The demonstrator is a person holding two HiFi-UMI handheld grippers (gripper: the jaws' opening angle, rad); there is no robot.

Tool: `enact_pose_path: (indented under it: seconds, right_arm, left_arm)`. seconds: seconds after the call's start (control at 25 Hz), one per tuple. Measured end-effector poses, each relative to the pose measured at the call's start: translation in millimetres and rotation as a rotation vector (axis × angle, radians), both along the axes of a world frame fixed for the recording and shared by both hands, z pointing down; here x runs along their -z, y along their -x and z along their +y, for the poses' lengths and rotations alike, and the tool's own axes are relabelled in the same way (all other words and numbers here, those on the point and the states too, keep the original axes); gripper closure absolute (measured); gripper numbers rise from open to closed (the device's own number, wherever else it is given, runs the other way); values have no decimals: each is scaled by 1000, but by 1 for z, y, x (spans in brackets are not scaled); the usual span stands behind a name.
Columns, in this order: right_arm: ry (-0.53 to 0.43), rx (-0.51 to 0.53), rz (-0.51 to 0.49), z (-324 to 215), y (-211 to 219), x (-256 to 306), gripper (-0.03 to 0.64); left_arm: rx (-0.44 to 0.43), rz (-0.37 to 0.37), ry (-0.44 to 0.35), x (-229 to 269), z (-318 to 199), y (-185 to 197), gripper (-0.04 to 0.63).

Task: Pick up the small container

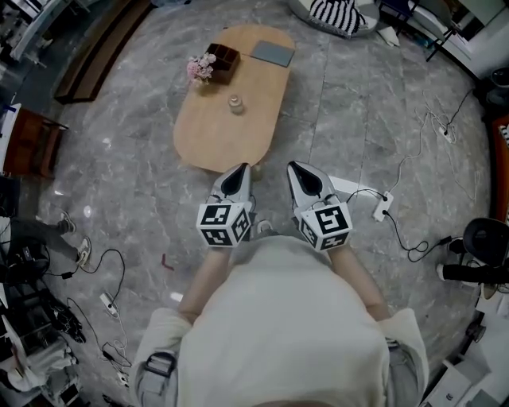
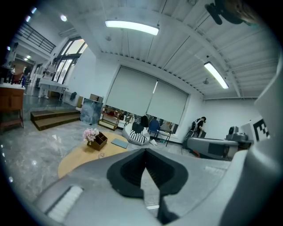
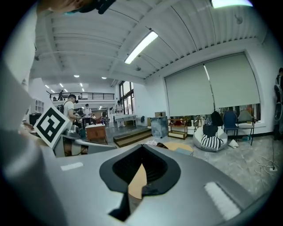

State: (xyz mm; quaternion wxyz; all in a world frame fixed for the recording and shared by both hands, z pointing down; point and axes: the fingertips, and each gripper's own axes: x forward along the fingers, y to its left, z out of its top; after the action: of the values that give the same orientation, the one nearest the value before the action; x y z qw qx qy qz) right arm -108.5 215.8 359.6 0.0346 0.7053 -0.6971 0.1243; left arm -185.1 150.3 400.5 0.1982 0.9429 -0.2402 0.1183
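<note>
2 tongs, left gripper [image 1: 241, 169] and right gripper [image 1: 294, 168], pressed together, empty. Small container [image 1: 235, 103], mid-table [image 1: 200, 137]: probably glass, light, slick, breakable; pinch its sides.

a long oval wooden table [image 1: 238, 139] stands on a grey marbled floor [image 1: 119, 175], its length running from near to far. just past its middle the small container [image 1: 235, 103], a clear jar, stands upright and apart from everything else. at the far left edge sits a dark brown compartmented box [image 1: 222, 57], with pink flowers [image 1: 200, 68] against its left side. right of the box a flat grey-blue pad [image 1: 273, 53] lies at the far end. on the floor to the table's right lies a white power strip [image 1: 382, 207] with black cables trailing from it. a striped cushion [image 1: 334, 16] rests beyond the far end.
</note>
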Motion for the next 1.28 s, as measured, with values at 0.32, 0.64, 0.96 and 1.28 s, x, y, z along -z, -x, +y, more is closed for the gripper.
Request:
enact_pose_path:
  seconds: [0.32,0.64,0.96,1.28]
  right_arm:
    - [19,55,-20,-26,-5,-6,618]
    - [11,169,-21,-92,-46,-8,618]
    - [23,264,-24,-164,-123,-7,618]
    - [37,422,0,-218,-185,-10,618]
  left_arm:
    - [33,-9,43,-12,-16,-2,594]
    - [148,-32,43,-25,-67,-31,595]
    - [296,-25,45,-24,-128,-83,595]
    - [505,-30,58,-31,-172,-120,594]
